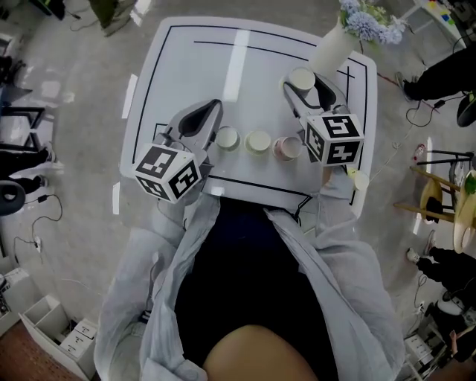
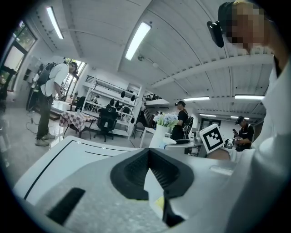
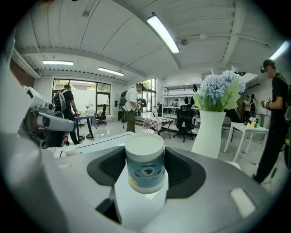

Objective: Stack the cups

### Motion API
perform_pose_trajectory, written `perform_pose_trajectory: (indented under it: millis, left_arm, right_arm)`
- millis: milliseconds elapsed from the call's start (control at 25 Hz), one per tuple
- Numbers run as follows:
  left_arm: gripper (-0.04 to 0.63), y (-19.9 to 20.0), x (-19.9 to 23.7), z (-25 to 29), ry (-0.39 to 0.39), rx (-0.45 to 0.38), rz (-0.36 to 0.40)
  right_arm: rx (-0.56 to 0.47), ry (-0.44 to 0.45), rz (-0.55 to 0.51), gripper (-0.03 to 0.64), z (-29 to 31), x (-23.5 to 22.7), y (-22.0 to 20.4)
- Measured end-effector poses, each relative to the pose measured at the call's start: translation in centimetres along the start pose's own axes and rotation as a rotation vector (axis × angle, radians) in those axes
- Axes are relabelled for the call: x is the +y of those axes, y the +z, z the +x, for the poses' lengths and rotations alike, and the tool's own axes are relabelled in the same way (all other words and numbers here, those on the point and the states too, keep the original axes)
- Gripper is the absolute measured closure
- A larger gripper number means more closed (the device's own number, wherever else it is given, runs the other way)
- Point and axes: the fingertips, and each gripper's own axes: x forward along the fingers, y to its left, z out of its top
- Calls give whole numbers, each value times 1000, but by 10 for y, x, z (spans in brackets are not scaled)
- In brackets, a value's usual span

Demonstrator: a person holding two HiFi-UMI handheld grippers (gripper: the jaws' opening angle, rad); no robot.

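Right gripper (image 1: 303, 83) pinching a cup (image 3: 144, 166) by its sides, jaws part-spread around it. Cup upright, blue print facing the camera, looks lifted off the counter (image 1: 193, 67). Left gripper (image 1: 212, 110) pressed together, nothing between the jaws, over the counter's 9 o'clock side.

Three more cups sit in a row near the counter's 6 o'clock edge, row running 9-to-3: left cup (image 1: 227, 138), middle cup (image 1: 258, 141), pink cup (image 1: 286, 147), close together but apart.

Key relation, head view: pink cup lies at about 6 o'clock from the held cup. It is the nearest of the row, on the right gripper's side. Left cup sits at about 4 o'clock of the left gripper's tip.

All cup axes vertical, so the likely next move is to carry the held cup toward 6 o'clock, line up the axes and lower straight down. Risk: an off-centre set-down tips a light cup.

Vase (image 1: 332, 46) with flowers (image 1: 368, 22) stands near the held cup, at its 1 o'clock.
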Motion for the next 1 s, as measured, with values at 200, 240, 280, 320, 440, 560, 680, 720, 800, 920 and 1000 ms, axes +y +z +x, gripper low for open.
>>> perform_pose_trajectory:
  millis: [200, 240, 280, 320, 440, 560, 680, 720, 800, 920, 1000]
  left_arm:
    - [598, -17, -11, -12, 3, 17, 2]
    - [598, -20, -14, -16, 6, 19, 3]
    - [598, -23, -16, -21, 10, 20, 3]
    - [598, -26, -18, -26, 15, 20, 1]
    - [598, -34, -22, -41, 33, 22, -9]
    - [598, -42, -22, -53, 57, 26, -20]
    - [598, -48, -19, -63, 78, 27, -31]
    - [598, -50, -19, -66, 84, 28, -33]
    - [598, -53, -17, -70, 93, 29, -37]
    - [598, -58, -14, -75, 106, 32, -45]
    - [598, -60, -13, -75, 108, 35, -47]
  right_arm:
    - [6, -4, 3, 341, -20, 9, -11]
    - [5, -3, 4, 341, -24, 12, -13]
    - [3, 1, 5, 341, -28, 15, -14]
    - [1, 7, 5, 341, -32, 20, -14]
    - [1, 33, -6, 341, -42, 37, -16]
    - [0, 68, -24, 341, -46, 57, -16]
    - [-10, 102, -31, 341, -47, 75, -13]
    - [-13, 113, -32, 341, -47, 80, -12]
    - [-14, 134, -33, 340, -46, 90, -13]
    - [-5, 160, -38, 339, -43, 104, -16]
    - [-3, 176, -31, 339, -40, 110, -17]
